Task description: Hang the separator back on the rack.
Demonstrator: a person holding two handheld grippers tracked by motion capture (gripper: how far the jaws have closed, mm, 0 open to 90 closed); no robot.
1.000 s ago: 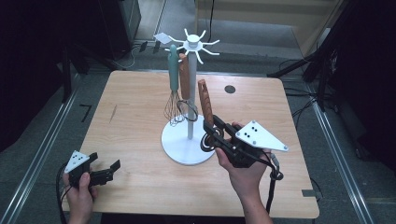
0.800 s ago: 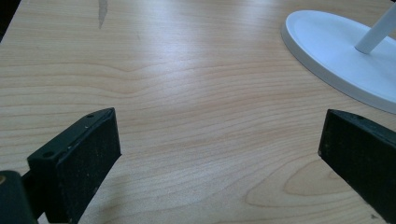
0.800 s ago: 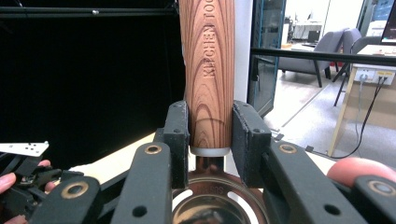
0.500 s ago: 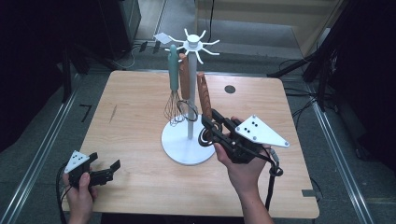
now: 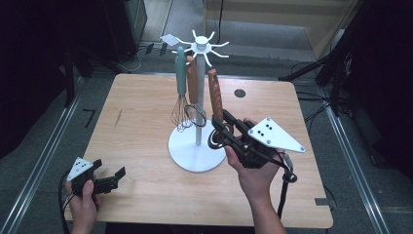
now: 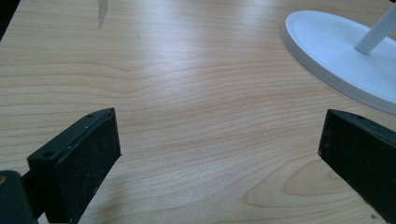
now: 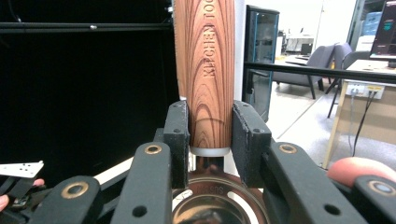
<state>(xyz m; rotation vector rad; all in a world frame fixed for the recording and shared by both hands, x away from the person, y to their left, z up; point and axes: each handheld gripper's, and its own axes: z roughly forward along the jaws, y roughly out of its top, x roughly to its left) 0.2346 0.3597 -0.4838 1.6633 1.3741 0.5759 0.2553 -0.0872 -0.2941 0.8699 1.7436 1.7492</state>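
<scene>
In the high view, a light wooden table (image 5: 146,122) fills the middle of the frame. A white metal utensil stand (image 5: 197,146) with a round base, a thin post and radiating hooks at its top stands at the centre. From the hooks hang a wire whisk with a teal handle (image 5: 181,92) and a second utensil with a brown wooden handle (image 5: 193,80), side by side just left of the post. Right of the post, the right gripper (image 5: 225,130) has its jaws closed on the lower end of a wood-handled metal kitchen tool (image 5: 215,97), whose handle rises nearly upright, tilted slightly left, its top close to the hooks. The tool's round metal end sits just above the stand's base. At the lower left of the frame, the left gripper (image 5: 111,179) lies low over the table's near corner, jaws spread wide and holding nothing, well apart from the stand.

In the left gripper view, the two black jaws stand far apart at the lower left and lower right corners, bare wood grain between them. The stand's white base (image 6: 345,60) sits in the upper right.

In the right gripper view, the jaws clamp both sides of the wooden handle (image 7: 204,70) just above its pale collar; lettering runs up the handle. A shiny metal ring shows below, at the bottom centre.
</scene>
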